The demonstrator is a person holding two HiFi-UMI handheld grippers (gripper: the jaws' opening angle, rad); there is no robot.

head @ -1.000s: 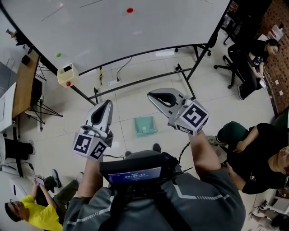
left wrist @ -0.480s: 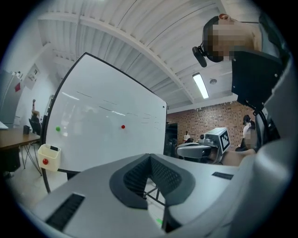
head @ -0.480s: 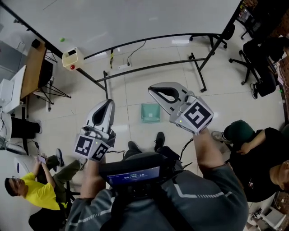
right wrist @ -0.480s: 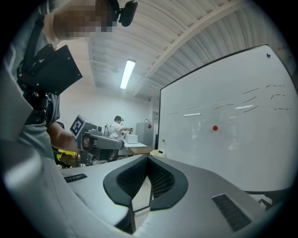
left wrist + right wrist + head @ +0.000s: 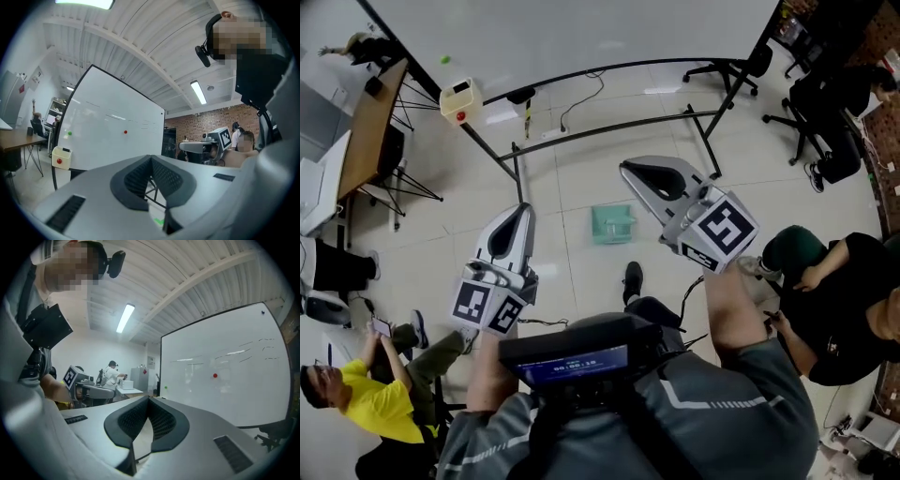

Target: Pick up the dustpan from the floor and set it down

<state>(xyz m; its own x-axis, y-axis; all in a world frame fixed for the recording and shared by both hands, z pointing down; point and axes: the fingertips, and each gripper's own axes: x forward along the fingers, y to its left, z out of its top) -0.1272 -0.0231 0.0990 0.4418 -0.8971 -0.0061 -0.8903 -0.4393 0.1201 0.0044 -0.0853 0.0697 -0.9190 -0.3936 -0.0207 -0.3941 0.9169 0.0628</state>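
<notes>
Pale floor tiles (image 5: 572, 281) are spreading beneath the left claw (image 5: 518, 214) and right claw (image 5: 630, 171), both closed and empty. Between and below them, the green dustpan (image 5: 612, 225) is lying; probably light, stiff plastic, best pinched at its rim.
</notes>
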